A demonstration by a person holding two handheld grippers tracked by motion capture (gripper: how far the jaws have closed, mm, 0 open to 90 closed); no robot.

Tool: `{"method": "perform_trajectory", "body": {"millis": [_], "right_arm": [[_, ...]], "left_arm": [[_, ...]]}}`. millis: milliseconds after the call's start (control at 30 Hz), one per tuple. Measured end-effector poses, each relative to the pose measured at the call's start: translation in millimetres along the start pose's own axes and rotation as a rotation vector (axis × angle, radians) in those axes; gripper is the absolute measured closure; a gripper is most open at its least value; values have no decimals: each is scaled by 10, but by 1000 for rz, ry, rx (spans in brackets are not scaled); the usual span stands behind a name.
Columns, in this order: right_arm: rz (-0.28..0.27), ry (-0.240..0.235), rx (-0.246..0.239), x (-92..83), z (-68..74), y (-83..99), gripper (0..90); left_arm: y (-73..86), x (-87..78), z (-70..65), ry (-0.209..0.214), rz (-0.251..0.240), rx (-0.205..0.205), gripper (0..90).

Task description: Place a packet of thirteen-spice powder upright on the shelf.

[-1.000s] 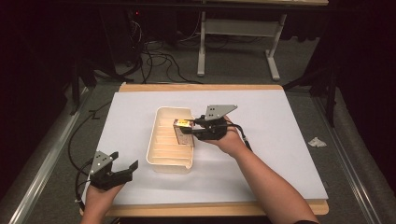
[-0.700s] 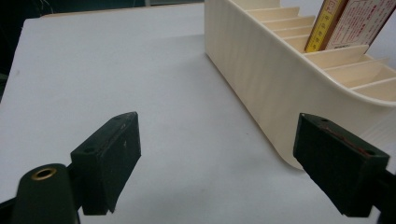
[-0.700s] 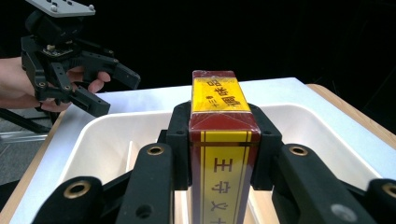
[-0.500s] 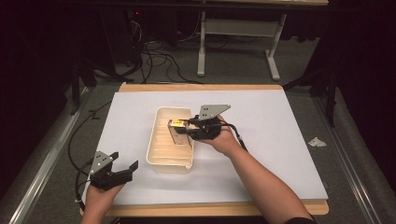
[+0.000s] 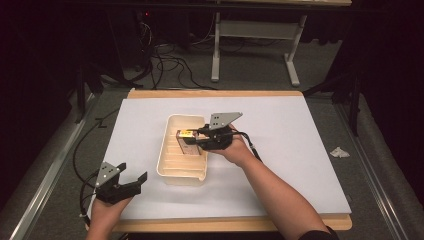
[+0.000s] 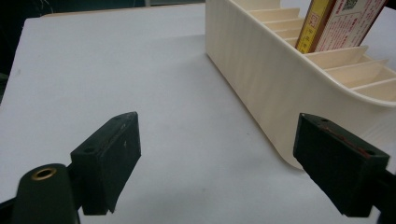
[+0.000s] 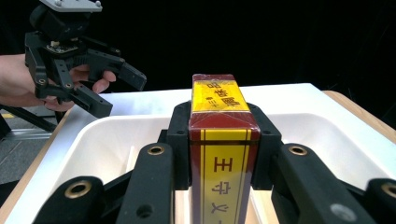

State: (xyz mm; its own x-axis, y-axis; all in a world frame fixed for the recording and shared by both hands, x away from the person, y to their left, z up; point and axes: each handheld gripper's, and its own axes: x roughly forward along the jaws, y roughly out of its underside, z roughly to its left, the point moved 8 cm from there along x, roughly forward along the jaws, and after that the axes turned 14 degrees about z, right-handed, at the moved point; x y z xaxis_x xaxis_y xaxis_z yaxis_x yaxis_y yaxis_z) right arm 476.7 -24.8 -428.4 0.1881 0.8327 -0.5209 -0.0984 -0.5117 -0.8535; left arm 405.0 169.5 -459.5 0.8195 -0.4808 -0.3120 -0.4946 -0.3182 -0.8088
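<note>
High view: the white table [image 5: 310,150] fills mid-frame, with the cream rack [image 5: 170,167] at its centre. Over the rack's upper part, the right gripper [image 5: 197,140] is clamped on a red-and-yellow box [image 5: 186,141]. At lower left, the left gripper [image 5: 131,181] rests, jaws apart.

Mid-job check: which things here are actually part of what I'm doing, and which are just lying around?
In the job:
- red and yellow box, clamped in the right gripper
- cream slotted tray, with the box held over it
- left gripper, open, idle near the table's front left corner

Lying about:
- crumpled scrap beside the table on the right
- cables on the floor behind the table
</note>
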Motion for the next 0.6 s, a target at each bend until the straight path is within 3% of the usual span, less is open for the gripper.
{"method": "perform_trajectory", "body": {"millis": [600], "right_arm": [[13,7,26,42,-2,98,684]], "left_arm": [[4,2,-12,4,2,1,157]]}}
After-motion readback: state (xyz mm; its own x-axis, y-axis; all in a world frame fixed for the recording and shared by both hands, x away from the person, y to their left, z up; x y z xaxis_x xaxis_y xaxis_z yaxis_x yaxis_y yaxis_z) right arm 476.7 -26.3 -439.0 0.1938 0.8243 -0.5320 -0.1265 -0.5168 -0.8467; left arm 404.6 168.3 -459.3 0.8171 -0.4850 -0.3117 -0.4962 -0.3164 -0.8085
